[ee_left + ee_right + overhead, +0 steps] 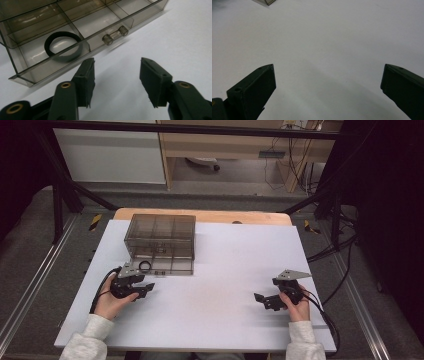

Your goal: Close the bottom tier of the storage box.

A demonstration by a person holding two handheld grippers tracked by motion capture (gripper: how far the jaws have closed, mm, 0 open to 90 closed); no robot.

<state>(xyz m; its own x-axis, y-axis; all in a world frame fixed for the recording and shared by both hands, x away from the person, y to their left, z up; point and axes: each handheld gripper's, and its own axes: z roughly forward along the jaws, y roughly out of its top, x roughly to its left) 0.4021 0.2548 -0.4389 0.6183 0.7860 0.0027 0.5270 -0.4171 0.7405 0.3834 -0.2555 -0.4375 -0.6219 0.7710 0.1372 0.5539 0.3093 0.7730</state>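
My left claw (pixel 116 83), half open with nothing in it, sits before the drawer's knob (pixel 115 35) (black ring (pixel 64 46) inside). Next, I reckon, pinch that knob. Right claw (pixel 328 87) gapes, idle on the worktop (pixel 220 290).

**Both grippers low at the near side of the table**

The left gripper (pixel 142 287), held in the left hand (pixel 111 302), sits just in front of the clear drawer box (pixel 160 242), jaws partly apart with nothing between them. The right gripper (pixel 263 299), in the right hand (pixel 296 306), lies well to the right of that box, jaws spread wide and empty.
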